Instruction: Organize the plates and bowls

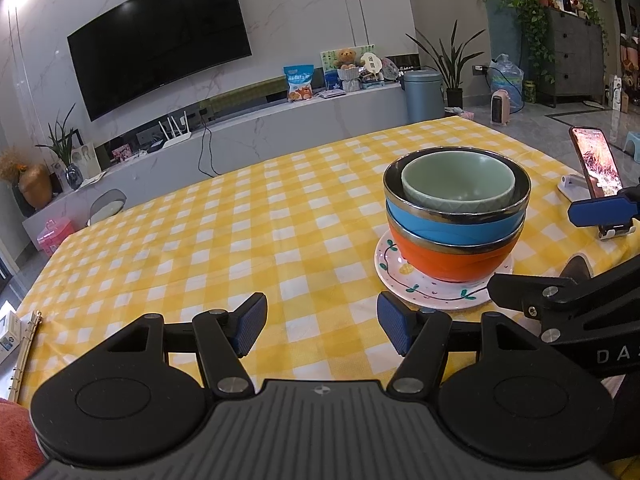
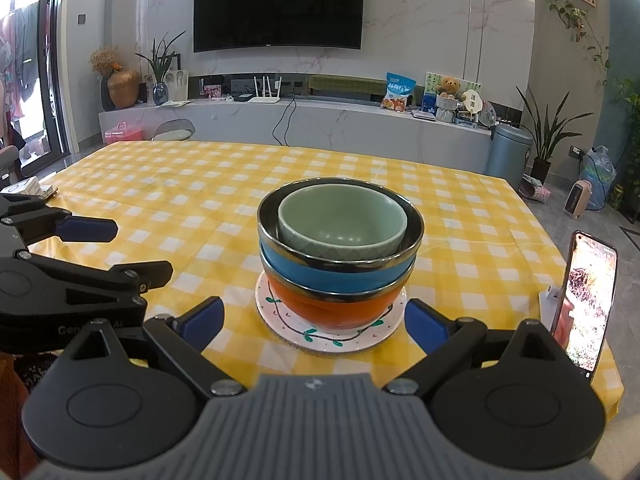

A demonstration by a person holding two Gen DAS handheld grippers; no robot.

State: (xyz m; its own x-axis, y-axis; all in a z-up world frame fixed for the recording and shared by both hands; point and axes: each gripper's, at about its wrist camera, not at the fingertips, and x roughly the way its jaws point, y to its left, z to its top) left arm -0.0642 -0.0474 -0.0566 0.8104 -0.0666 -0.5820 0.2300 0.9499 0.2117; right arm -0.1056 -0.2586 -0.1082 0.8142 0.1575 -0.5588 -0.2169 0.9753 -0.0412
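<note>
A stack stands on the yellow checked tablecloth: a white patterned plate point(image 2: 352, 342) at the bottom, then an orange bowl point(image 2: 340, 312), a blue bowl point(image 2: 320, 276) with a metal rim, and a pale green bowl point(image 2: 342, 224) nested on top. The stack also shows in the left wrist view, with the plate point(image 1: 436, 292), orange bowl point(image 1: 452, 260), blue bowl point(image 1: 440, 224) and green bowl point(image 1: 458, 178). My right gripper point(image 2: 316, 322) is open and empty, its pads on either side of the plate's near edge. My left gripper point(image 1: 322, 330) is open and empty, to the left of the stack.
A phone point(image 2: 586, 296) on a white stand is at the table's right edge, also in the left wrist view point(image 1: 596, 162). A ring binder and a small box point(image 1: 12, 332) lie at the left edge. A TV wall and a low cabinet are beyond the table.
</note>
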